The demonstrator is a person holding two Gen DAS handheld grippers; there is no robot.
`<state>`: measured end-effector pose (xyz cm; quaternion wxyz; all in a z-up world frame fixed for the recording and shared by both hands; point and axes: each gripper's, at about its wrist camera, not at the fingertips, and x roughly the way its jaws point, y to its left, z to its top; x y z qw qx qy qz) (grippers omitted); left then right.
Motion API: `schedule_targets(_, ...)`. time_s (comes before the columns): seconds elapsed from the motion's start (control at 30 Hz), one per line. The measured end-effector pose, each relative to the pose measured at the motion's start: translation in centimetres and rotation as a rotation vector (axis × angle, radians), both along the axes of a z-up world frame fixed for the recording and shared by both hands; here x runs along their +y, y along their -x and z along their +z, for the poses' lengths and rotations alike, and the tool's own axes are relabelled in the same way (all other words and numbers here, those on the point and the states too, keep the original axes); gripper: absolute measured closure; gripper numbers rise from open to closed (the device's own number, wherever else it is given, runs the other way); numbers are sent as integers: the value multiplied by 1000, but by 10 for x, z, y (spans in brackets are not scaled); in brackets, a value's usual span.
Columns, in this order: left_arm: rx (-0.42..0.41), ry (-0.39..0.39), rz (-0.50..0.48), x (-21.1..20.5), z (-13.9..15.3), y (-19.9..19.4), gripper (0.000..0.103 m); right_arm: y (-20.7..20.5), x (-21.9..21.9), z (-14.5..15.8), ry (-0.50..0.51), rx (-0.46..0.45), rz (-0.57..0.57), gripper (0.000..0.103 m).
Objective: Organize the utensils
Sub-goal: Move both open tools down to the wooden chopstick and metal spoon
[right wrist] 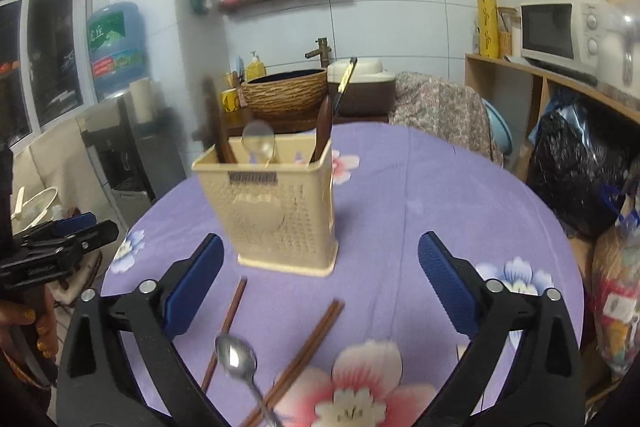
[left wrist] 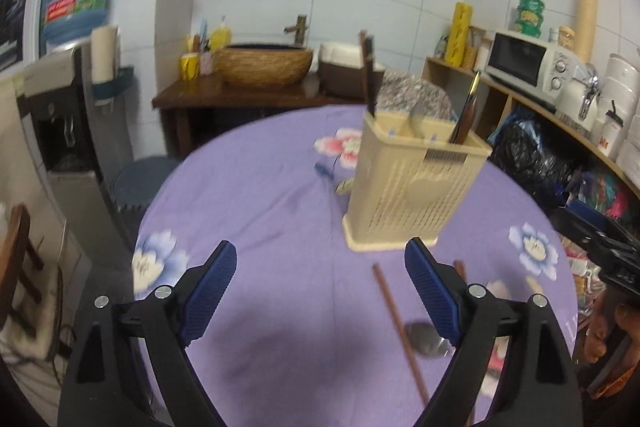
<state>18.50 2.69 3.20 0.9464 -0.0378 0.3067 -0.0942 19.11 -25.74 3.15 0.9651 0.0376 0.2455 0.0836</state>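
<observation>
A beige slotted utensil holder (left wrist: 412,183) (right wrist: 276,211) stands upright on the round table with the purple flowered cloth (left wrist: 280,227) (right wrist: 420,207). Chopsticks and a clear spoon stick out of its top. On the cloth in front of it lie brown chopsticks (right wrist: 316,343) (left wrist: 396,323), a single chopstick (right wrist: 228,323) and a metal spoon (right wrist: 236,351) (left wrist: 428,339). My left gripper (left wrist: 320,263) hovers open above the cloth, left of the holder. My right gripper (right wrist: 320,259) is open over the loose utensils. Both hold nothing. The left gripper (right wrist: 60,239) also shows at the right wrist view's left edge.
A wooden stand with a woven basin (left wrist: 264,65) sits behind the table. A water dispenser (left wrist: 68,115) stands at the left. A shelf with a microwave (left wrist: 528,61) and a black bag (right wrist: 576,163) is at the right. A padded chair back (right wrist: 440,111) stands at the table's far side.
</observation>
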Motion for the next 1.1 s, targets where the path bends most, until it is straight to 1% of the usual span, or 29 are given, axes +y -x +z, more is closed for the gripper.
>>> schedule_targets(0.13, 85, 5, 7, 7, -28, 15, 18, 24, -8, -27, 17, 66, -53, 6)
schedule_targets(0.2, 134, -2, -7, 3, -43, 20, 19, 29, -11, -38, 14, 97, -72, 6)
schedule_targets(0.3, 174, 5, -36, -5, -57, 27, 21, 36, -15, -57, 16, 145, -90, 6)
schedule_targets(0.37, 196, 11, -56, -13, -64, 28, 28, 35, -15, -67, 20, 173, -100, 6)
schedule_targets(0.4, 204, 16, -67, -17, -67, 28, 30, 36, -16, -71, 19, 186, -102, 6)
schedule_targets(0.47, 216, 22, -87, -26, -70, 28, 39, 38, -16, -75, 20, 191, -109, 6)
schedule_targets(0.57, 229, 16, -130, -43, -75, 31, 43, 40, -18, -77, 22, 192, -120, 6)
schedule_targets(0.7, 239, -29, -164, -66, -83, 34, 43, 42, -26, -77, 9, 197, -140, 6)
schedule_targets(0.87, 245, -109, -171, -87, -93, 35, 44, 43, -32, -81, -1, 216, -158, 6)
schedule_targets(0.93, 257, -121, -175, -92, -98, 34, 45, 43, -33, -81, -5, 220, -159, 6)
schedule_targets(1.0, 263, -140, -166, -96, -103, 33, 47, 43, -32, -81, -5, 222, -158, 6)
schedule_targets(1.1, 242, -189, -142, -97, -104, 35, 60, 42, -28, -82, 6, 222, -144, 6)
